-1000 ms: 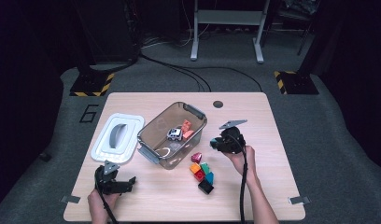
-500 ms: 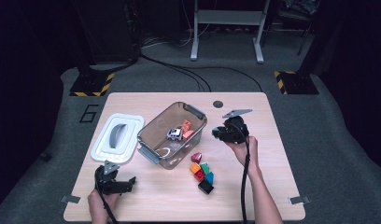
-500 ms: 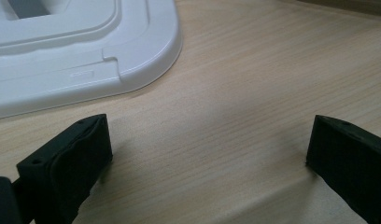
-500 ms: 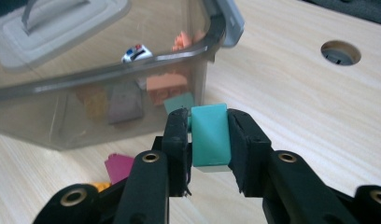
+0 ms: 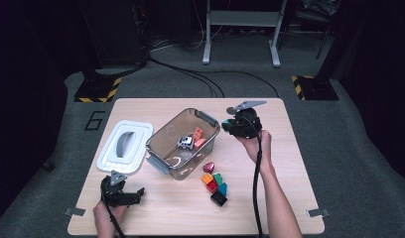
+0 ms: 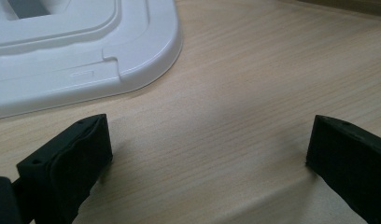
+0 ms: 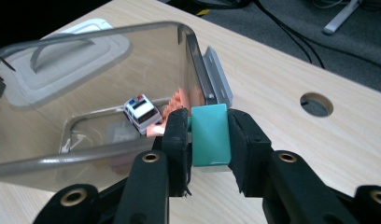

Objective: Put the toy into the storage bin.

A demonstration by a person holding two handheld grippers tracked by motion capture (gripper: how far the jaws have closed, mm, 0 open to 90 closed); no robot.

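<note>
Both grippers are black. The right gripper (image 7: 208, 135) has two thick, blocky jaws with ribbed inner faces; behind each jaw runs a black link arm with a brass-ringed pivot hole, and further such holes sit lower at the outer edges. A grey three-cornered plate rides behind its jaws, and a black cable trails back along the bare forearm. The left gripper (image 6: 207, 154) has matte, finely ribbed jaw pads with small holes.

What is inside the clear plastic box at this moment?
Inside the clear box lie a toy police car and orange pieces. The box wall and the teal block partly hide them.
</note>
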